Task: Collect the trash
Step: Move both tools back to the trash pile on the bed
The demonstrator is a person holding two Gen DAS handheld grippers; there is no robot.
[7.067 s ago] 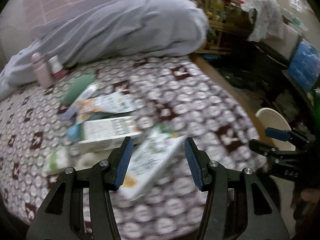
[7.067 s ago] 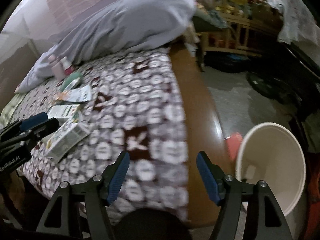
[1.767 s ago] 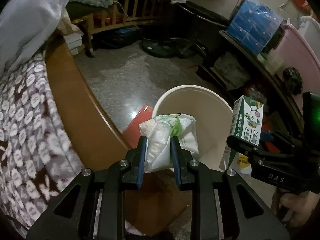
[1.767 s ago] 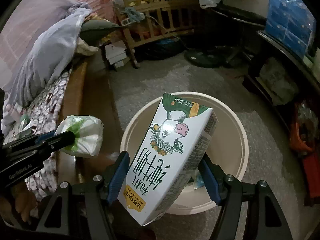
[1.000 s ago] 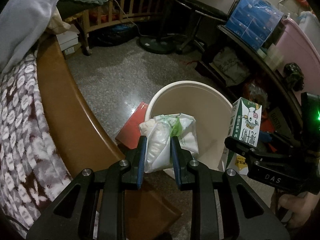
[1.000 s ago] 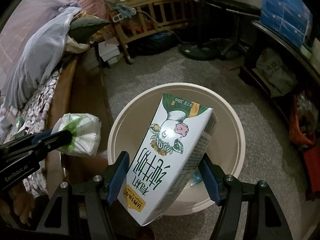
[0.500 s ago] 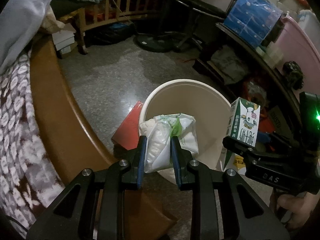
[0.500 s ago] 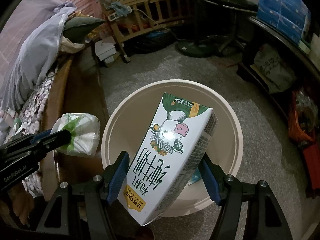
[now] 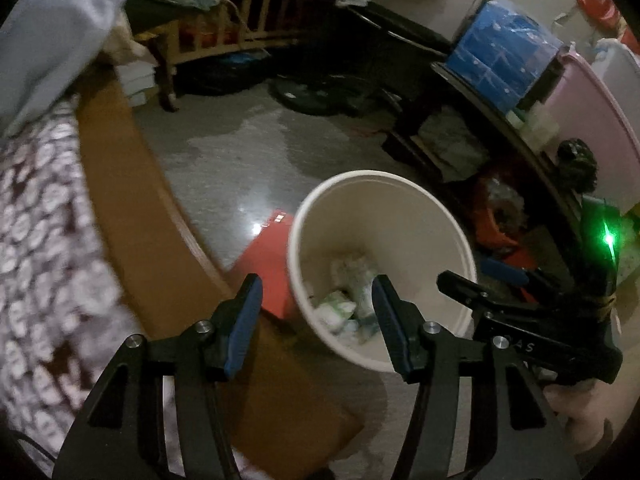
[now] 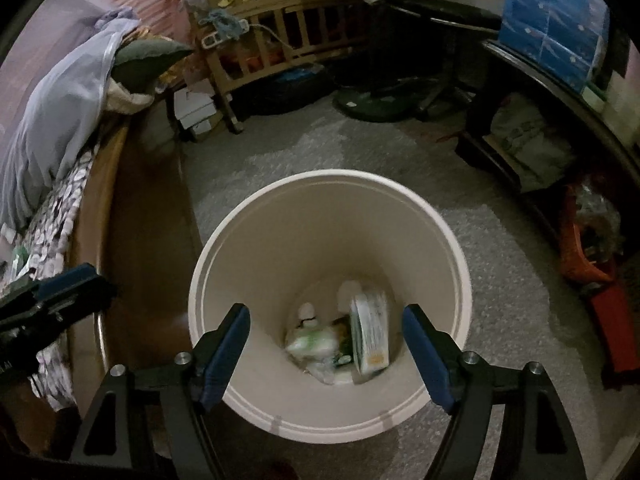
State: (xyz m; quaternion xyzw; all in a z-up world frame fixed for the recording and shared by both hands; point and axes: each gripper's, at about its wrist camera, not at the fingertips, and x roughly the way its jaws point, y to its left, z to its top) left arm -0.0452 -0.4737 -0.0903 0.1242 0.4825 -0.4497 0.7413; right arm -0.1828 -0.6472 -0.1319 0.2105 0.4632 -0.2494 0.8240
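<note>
The right gripper (image 10: 326, 344) hangs over the mouth of the cream waste bin (image 10: 256, 240), its two blue-padded fingers (image 10: 226, 350) spread wide with nothing between them. Straight ahead of the pads, at twelve o'clock and well below them, the milk carton (image 10: 370, 334) lies at the bottom of the bin, standing on one edge and leaning against the wall on the three o'clock side. Just beside it, toward nine o'clock, sits the white and green wrapper bundle (image 10: 312, 342), touching other small scraps that are too blurred to name.

The left gripper (image 9: 316, 322) is also wide open and holds nothing. In its own view the bin (image 9: 400, 200) stands ahead and slightly toward one o'clock, and the near rim passes just under the right-hand pad. The crumpled white and green trash (image 9: 344, 304) shows between the two pads, down on the bin floor. The right gripper (image 9: 500, 280) reaches in from three o'clock, beside the bin's rim, with a green light glowing on its body.

Outward from the bin, a red flat box (image 9: 268, 256) lies on the floor touching the bin's side at nine o'clock. Beyond that runs the brown wooden bed edge (image 10: 140, 220), and the patterned blanket (image 9: 36, 232) covers the bed at nine o'clock. At twelve o'clock, well apart across the speckled floor (image 10: 360, 148), stands a wooden crib (image 10: 280, 8). A blue storage box (image 9: 504, 48) sits at two o'clock on a dark shelf.
</note>
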